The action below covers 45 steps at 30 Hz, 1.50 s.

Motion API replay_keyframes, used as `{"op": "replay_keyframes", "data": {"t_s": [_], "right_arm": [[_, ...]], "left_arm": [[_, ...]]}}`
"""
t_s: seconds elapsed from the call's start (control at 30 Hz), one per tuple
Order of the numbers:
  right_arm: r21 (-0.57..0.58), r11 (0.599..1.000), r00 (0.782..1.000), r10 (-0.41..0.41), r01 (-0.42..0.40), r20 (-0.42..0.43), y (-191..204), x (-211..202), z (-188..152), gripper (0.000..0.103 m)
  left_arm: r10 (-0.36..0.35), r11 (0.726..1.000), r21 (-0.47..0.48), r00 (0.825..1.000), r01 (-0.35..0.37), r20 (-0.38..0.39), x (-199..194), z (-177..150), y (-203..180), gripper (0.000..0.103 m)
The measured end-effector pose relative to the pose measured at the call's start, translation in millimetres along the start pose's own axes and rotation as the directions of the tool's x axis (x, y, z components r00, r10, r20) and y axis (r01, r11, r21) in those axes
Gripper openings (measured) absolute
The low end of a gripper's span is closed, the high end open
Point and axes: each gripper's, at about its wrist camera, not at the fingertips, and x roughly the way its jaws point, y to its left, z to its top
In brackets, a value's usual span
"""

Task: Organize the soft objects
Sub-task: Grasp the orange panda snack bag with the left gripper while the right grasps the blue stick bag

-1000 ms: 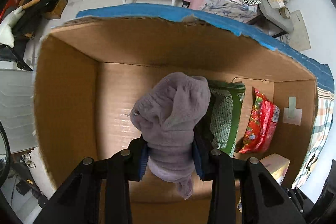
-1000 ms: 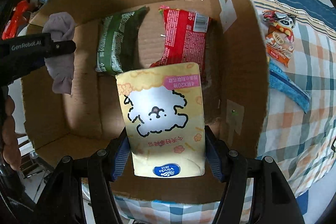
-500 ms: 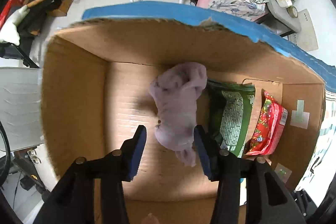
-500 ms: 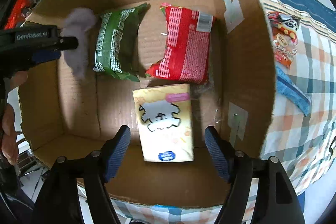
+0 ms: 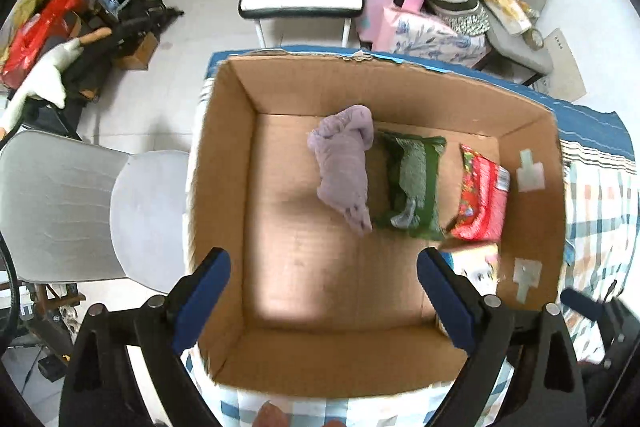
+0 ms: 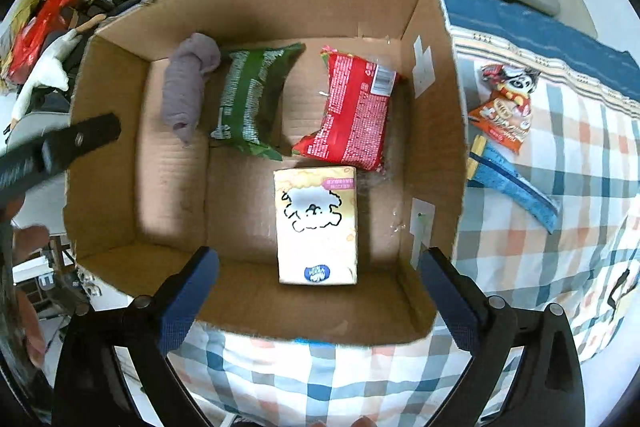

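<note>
Both my wrist cameras look steeply down into the cardboard box point(image 5: 224, 187) from above its near rim, the left one set further left; they share its whole floor.

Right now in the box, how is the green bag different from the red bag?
The green snack bag lies left of the red snack bag, right beside the rolled purple cloth. The red bag carries a white barcode label at its top corner; the green bag shows none. The red bag's lower edge is near the yellow tissue pack; the green bag sits clear of it. Both lie flat on the cardboard box floor.
</note>
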Motion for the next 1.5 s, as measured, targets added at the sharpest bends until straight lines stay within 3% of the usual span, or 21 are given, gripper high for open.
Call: {"op": "replay_keyframes", "data": {"t_s": [0.43, 0.63, 0.73, 0.83, 1.0, 1.27, 1.43, 1.5], "right_arm": [[-0.062, 0.996, 0.992, 0.064, -0.057, 0.108, 0, -65, -47, 0.102], [-0.018, 0.996, 0.987, 0.085, -0.083, 0.133, -55, -80, -58, 0.102], [0.025, 0.998, 0.990, 0.054, -0.057, 0.128, -95, -77, -56, 0.102], [0.077, 0.997, 0.994, 0.020, -0.028, 0.105, -141, -63, -48, 0.102], [0.088, 0.996, 0.999, -0.018, 0.015, 0.039, -195, -19, -24, 0.102], [0.017, 0.999, 0.996, -0.040, 0.042, -0.081, -221, 73, 12, 0.101], [-0.074, 0.991, 0.986, -0.118, 0.110, -0.121, -218, 108, 22, 0.085], [-0.099, 0.986, 0.980, -0.149, 0.137, -0.134, -218, 116, 24, 0.067]], "left_arm": [[-0.012, 0.996, -0.083, 0.993, 0.022, 0.120, -68, -65, -18, 0.100], [-0.022, 0.996, -0.087, 0.993, 0.032, 0.115, -65, -79, -59, 0.100], [-0.030, 0.997, -0.064, 0.995, 0.036, 0.090, -54, -77, -87, 0.100], [-0.035, 0.999, -0.038, 0.996, 0.038, 0.079, -44, -71, -116, 0.100], [0.015, 1.000, 0.022, 0.998, -0.017, 0.060, -21, -55, -163, 0.100], [0.120, 0.991, 0.056, 0.992, -0.121, 0.026, 22, -28, -207, 0.100], [0.152, 0.986, 0.064, 0.988, -0.153, 0.016, 33, -13, -222, 0.100], [0.160, 0.985, 0.067, 0.987, -0.161, 0.018, 33, -9, -227, 0.100]]}}
